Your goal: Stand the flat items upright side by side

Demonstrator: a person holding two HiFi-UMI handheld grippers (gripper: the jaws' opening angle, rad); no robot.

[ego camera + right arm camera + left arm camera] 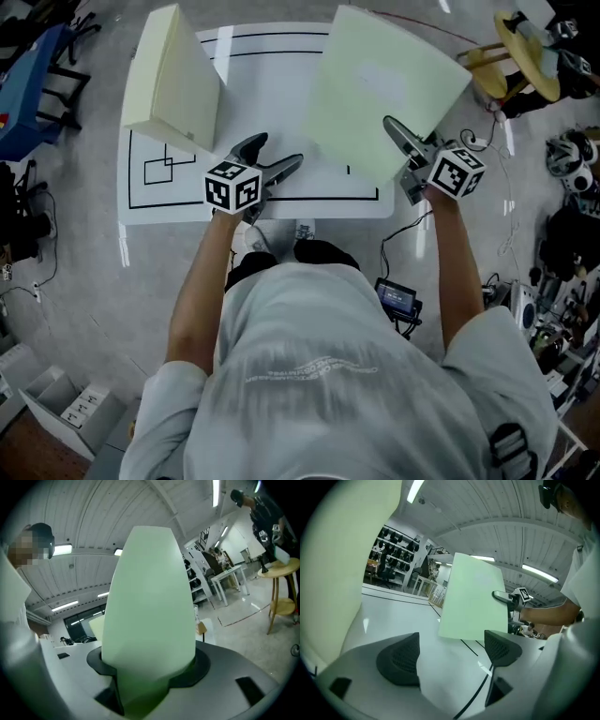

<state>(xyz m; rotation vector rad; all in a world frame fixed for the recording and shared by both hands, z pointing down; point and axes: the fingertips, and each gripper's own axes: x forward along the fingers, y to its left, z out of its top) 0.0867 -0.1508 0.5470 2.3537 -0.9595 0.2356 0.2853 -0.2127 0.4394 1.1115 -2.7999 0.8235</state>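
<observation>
Green board (384, 94) hangs tilted over the table (272, 84), pinched at its edge in the right gripper (401, 141), likely to be stood beside the standing cream board (173, 75), while the left gripper (277, 152) hovers with jaws apart, empty.
</observation>
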